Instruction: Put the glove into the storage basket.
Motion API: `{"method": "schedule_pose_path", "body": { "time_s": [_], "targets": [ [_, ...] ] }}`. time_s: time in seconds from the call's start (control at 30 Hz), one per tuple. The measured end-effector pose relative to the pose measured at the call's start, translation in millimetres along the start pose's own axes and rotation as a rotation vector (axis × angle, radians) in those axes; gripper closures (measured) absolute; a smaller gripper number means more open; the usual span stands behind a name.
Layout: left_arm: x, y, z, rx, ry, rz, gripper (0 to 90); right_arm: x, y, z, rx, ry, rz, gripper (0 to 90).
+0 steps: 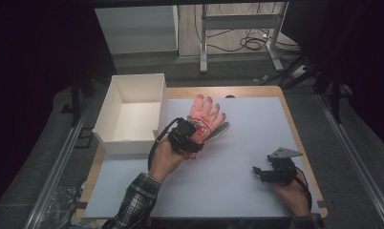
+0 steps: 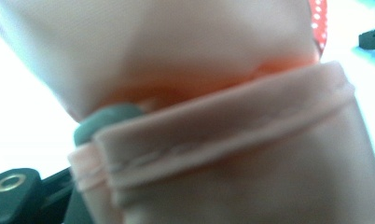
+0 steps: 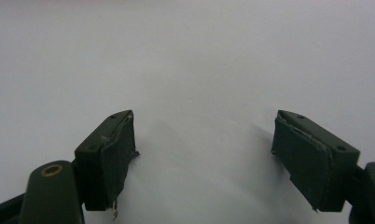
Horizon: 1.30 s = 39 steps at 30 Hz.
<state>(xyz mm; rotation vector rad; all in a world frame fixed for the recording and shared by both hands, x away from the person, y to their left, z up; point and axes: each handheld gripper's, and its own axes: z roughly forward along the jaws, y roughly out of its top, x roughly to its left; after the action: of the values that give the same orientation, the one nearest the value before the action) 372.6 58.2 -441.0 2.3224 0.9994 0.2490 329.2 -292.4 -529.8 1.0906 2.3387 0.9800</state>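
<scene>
Gripping one pink glove [image 1: 203, 114] | left gripper [image 1: 186, 135] | one white box [image 1: 133, 112]

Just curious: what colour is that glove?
Pale pink-orange, the glove has a red, white-dotted part; seen best in the left gripper view.

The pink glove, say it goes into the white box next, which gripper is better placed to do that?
Left. The left gripper is at the pink glove, its cuff bunched at the jaws, right beside the white box. The right gripper is open over bare table, apart from both.
</scene>
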Motion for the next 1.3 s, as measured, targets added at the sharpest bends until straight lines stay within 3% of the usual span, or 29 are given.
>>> {"method": "schedule_pose_path", "body": {
  "time_s": [0.83, 1.3],
  "targets": [
    [28.1, 34.8, -43.5, -0.012, 0.032, -0.025, 48.6, 0.2, -0.1, 0.2, -0.002, 0.002, 0.002, 21.9],
    [62.7, 42.7, -74.1, -0.035, 0.131, -0.091, 48.5, 0.1, -0.1, 0.3, -0.003, 0.001, 0.0, 21.9]
  ]
}}
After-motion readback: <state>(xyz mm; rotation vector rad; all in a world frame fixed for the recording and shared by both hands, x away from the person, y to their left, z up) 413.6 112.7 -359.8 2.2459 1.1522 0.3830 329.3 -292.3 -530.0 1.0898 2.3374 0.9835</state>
